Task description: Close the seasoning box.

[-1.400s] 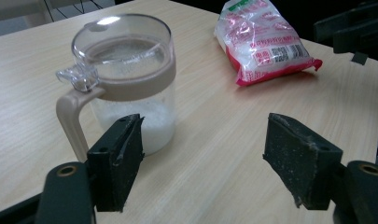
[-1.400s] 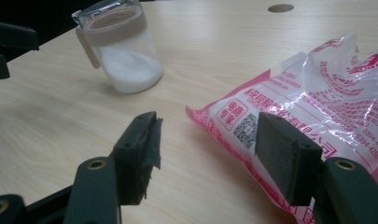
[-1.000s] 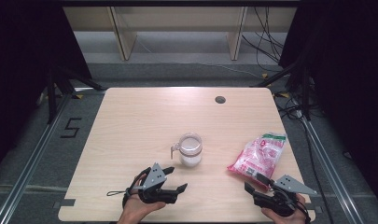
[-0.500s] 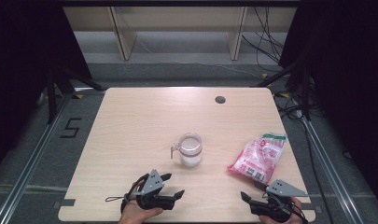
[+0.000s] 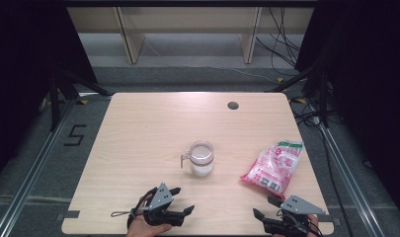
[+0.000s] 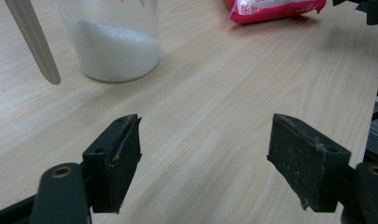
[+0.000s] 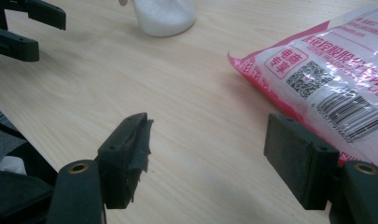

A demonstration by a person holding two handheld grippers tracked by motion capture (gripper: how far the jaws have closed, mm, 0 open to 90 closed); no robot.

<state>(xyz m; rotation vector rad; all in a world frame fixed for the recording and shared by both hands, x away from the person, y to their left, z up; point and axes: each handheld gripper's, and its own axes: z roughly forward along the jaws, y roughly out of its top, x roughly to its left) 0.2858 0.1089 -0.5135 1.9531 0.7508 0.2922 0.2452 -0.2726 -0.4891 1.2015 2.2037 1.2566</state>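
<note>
The right gripper (image 5: 267,209), jaws just opening and empty, is sitting near the pink bag (image 5: 274,167), which is lying ahead, long axis angled away. The left gripper (image 5: 181,200), also open and empty, is facing the jar (image 5: 201,159).

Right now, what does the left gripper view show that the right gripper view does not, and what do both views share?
Left gripper view alone: the flat pale stick leaning at the left of the clear jar, and the level of the white powder inside the clear jar.

Right gripper view alone: the barcode, the QR code and the printed characters on the pink and white plastic packet, plus the left gripper farther off.

Both: open black fingers with nothing between them, the light wooden table, the jar and the packet.
</note>
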